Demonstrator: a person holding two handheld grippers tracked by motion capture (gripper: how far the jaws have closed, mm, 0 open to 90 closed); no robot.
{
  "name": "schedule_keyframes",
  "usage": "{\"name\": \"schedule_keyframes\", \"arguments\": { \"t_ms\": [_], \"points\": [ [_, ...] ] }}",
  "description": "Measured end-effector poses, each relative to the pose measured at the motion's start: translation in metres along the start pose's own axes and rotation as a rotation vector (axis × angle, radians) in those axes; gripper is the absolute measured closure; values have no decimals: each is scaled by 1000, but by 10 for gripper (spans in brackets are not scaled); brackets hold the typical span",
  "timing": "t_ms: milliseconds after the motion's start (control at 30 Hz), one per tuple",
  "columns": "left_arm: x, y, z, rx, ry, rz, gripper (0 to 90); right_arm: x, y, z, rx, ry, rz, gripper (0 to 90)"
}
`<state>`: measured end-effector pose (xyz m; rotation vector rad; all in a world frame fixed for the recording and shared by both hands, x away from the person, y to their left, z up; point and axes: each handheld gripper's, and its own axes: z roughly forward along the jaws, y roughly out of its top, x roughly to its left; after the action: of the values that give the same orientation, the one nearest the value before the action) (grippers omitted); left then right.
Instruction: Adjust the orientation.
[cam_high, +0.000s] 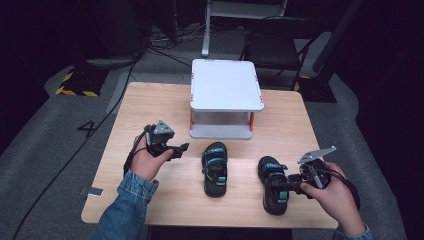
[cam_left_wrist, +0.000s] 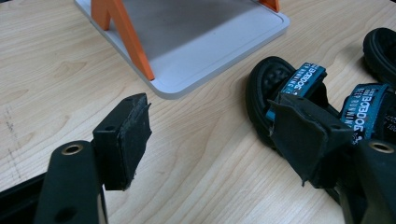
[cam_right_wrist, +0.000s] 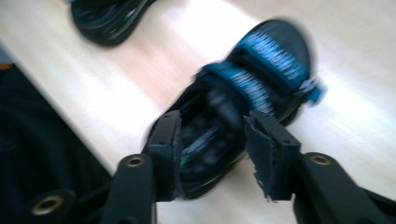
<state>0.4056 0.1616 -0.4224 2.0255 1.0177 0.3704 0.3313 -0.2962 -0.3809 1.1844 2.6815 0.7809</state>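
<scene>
Hovering my right hand-held gripper, jaws parted around a black strapped sandal, left hand-held gripper released, over the pale woodgrain tabletop.

The right gripper view is smeared by motion: the lettering on the right sandal's blue straps cannot be read, and its heel end lies behind the jaws. The left sandal is cut off by that view's top edge. In the left gripper view, a black jaw pad covers part of the left sandal, and the white stand runs off the top.
</scene>
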Motion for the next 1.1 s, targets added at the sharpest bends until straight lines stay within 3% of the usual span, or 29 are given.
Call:
{"name": "schedule_keyframes", "arguments": {
  "t_ms": [67, 233, 267, 300, 433, 533, 633, 733, 767, 967, 1100],
  "points": [
    [0, -2, 0, 3, 4, -8, 284, -4, 0, 6, 19, -50, -24, 482],
    [1, -4, -1, 4, 5, -14, 285, -7, 7, 36, 64, -63, -70, 469],
    [1, -5, -2, 6, 6, -12, 285, -8, 9, 43, 60, -69, -86, 506],
    [1, -6, -2, 11, 7, -13, 285, -8, 13, 51, 66, -100, -134, 655],
    [4, -13, -7, 10, 22, -23, 284, -5, 19, 54, 74, -86, -192, 720],
    [8, -19, -14, 14, 35, -36, 284, -4, 28, 53, 32, -108, -222, 739],
    [11, -22, -19, 11, 44, -51, 285, 1, 41, 57, -45, -94, -271, 748],
    [11, -24, -21, 8, 54, -54, 285, 8, 54, 66, -137, -95, -278, 745],
    [11, -25, -21, 14, 53, -57, 285, 10, 59, 77, -176, -92, -268, 741],
    [12, -26, -22, 10, 58, -61, 285, 12, 64, 103, -216, -113, -275, 734],
    [13, -26, -22, 14, 62, -63, 285, 15, 66, 105, -231, -100, -292, 733]
  ]
}}
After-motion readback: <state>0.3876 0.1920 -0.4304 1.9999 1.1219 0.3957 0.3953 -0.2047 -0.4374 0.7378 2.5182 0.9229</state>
